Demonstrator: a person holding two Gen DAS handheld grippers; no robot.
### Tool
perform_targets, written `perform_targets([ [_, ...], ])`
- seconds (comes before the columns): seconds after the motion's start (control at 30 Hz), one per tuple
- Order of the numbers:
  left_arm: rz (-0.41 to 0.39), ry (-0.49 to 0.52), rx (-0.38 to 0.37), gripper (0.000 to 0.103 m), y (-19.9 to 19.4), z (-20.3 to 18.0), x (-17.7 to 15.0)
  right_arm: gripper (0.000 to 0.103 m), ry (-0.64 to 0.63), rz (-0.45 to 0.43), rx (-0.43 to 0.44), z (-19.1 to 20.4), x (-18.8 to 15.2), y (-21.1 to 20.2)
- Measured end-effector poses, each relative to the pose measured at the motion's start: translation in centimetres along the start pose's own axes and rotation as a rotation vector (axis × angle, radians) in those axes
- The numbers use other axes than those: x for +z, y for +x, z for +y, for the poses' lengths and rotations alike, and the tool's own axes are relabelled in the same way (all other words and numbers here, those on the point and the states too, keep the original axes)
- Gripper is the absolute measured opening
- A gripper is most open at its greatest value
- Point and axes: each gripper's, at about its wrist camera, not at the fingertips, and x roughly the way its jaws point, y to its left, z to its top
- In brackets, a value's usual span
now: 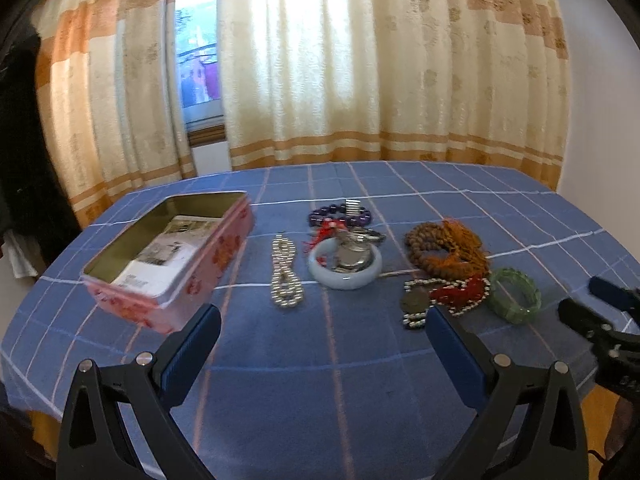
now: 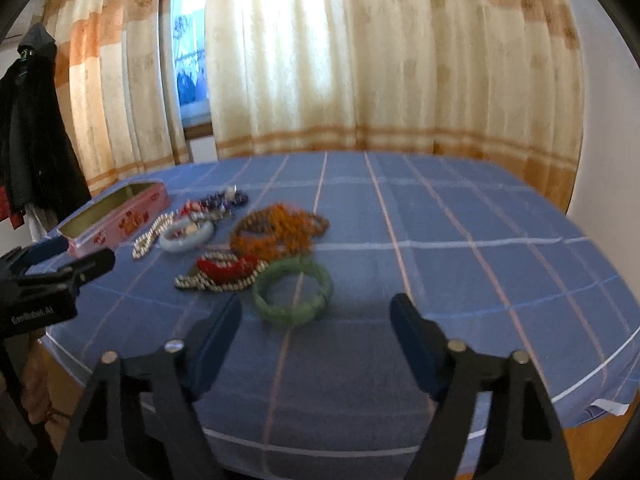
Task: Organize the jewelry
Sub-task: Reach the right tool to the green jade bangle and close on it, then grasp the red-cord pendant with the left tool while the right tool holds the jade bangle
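— How are my tongs sitting?

— I have both tilted down over the near edge of the counter (image 1: 280,380). The left tongs (image 1: 324,320) stand wide apart with nothing between them. The right tongs (image 2: 316,312) are also apart and empty, just short of the green bangle (image 2: 294,296).

— And the jewelry?

— Beyond the bangle I see a red-and-white beaded strand (image 2: 224,272), then the orange-brown prayer beads (image 2: 280,228). Left of those lie a pale bangle (image 1: 345,268) and a pearl strand (image 1: 285,276). The open pink tin (image 1: 172,256) sits furthest left.
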Motion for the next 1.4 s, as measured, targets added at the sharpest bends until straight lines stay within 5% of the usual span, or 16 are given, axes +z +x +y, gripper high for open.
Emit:
perform_targets([
  [0.2, 0.021, 0.059, -0.045, 0.102, 1.7, -1.7, 0.6, 0.062, -0.021, 0.089, 0.095, 0.6, 0.4, 2.7],
  [0.6, 0.057, 0.113, -0.108, 0.102, 3.4, -3.6, 1.8, 0.061, -0.039, 0.185, 0.106, -0.2, 1.4, 5.5],
  [0.73, 0.074, 0.131, -0.160, 0.102, 3.8, -4.6, 2.0, 0.036, -0.056, 0.171, 0.126, -0.5, 1.4, 5.4],
  [0.83, 0.075, 0.156, -0.192, 0.101, 4.0, -5.7, 2.1, 0.028, -0.082, 0.147, 0.115, -0.4, 1.1, 5.2],
  [0.9, 0.089, 0.173, -0.223, 0.087, 4.3, -6.5, 2.3, 0.024, -0.082, 0.133, 0.112, -0.6, 1.1, 5.1],
  [1.07, 0.149, 0.208, -0.274, 0.076, 5.6, -8.3, 2.4, 0.017, -0.052, 0.102, 0.098, -2.1, 1.4, 4.8],
  [1.37, 0.222, 0.252, -0.287, 0.008, 7.3, -10.2, 2.0, 0.017, -0.025, 0.073, 0.119, -3.0, 1.4, 4.4],
  [1.4, 0.219, 0.237, -0.291, 0.008, 7.2, -9.9, 2.1, 0.017, -0.024, 0.070, 0.122, -3.0, 1.3, 4.3],
])
